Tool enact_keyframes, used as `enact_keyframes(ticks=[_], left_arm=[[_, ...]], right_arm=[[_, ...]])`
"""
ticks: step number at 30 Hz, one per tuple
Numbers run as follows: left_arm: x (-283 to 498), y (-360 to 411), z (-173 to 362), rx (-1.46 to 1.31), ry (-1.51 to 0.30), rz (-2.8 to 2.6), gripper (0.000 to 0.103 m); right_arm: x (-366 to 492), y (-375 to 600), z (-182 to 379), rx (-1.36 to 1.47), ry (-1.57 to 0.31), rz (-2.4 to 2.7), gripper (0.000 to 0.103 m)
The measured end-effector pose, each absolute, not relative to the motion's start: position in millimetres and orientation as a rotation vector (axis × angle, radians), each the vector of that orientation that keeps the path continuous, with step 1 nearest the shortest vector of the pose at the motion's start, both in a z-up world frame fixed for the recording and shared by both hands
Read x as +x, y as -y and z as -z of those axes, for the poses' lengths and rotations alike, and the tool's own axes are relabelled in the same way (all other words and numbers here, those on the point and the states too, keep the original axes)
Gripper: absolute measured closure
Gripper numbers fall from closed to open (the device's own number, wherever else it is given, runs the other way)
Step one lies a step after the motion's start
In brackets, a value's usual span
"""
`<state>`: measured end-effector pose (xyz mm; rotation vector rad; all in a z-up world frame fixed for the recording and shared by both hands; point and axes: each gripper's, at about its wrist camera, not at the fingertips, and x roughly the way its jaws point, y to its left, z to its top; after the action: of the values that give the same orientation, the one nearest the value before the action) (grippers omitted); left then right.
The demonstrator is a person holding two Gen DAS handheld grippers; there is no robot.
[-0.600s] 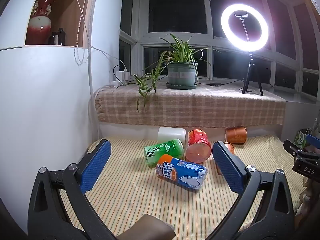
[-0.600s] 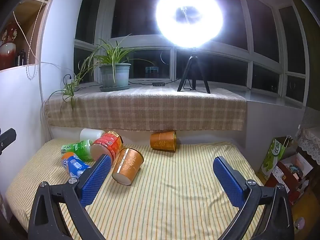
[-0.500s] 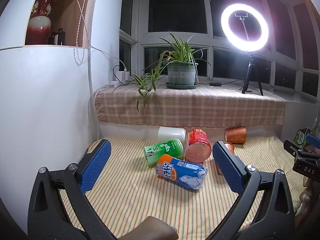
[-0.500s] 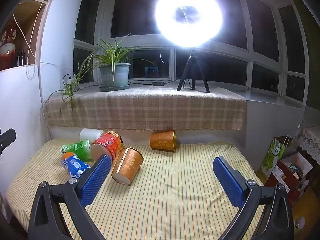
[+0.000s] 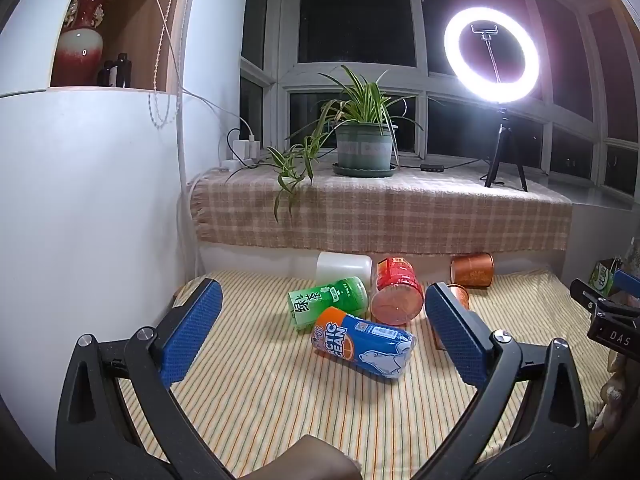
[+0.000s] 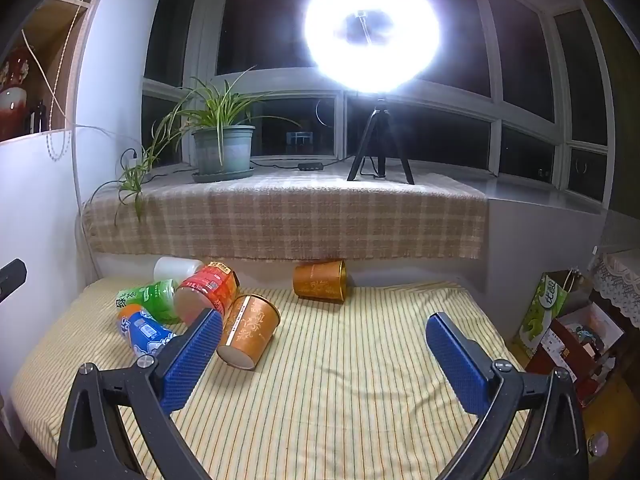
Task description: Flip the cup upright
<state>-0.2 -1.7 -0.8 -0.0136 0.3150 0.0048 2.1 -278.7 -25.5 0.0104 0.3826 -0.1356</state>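
both grippers hover over the striped bed [image 6: 360, 380], left gripper [image 5: 320, 332] and right gripper [image 6: 324, 354] with jaws spread wide, holding nothing. the orange patterned cup [image 6: 249, 332] lies on its side (base toward the camera), touching the red cup [image 6: 208, 290]; a second orange cup [image 6: 320, 281] lies apart by the wall.

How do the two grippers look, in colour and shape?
Both look alike. The left gripper and the right gripper each have two black, curved plastic arms with silver screws, ending in flat fingers covered by blue dimpled pads. No cables show.
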Motion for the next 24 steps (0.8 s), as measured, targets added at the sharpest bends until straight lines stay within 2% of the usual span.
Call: enact_keyframes(ticks=[24], left_arm=[[1.6,6.3,6.3,-0.013,-0.318,-0.001,0.0]], right_arm=[[2.9,276.5,26.0,0.011,-0.387,0.129,0.0]])
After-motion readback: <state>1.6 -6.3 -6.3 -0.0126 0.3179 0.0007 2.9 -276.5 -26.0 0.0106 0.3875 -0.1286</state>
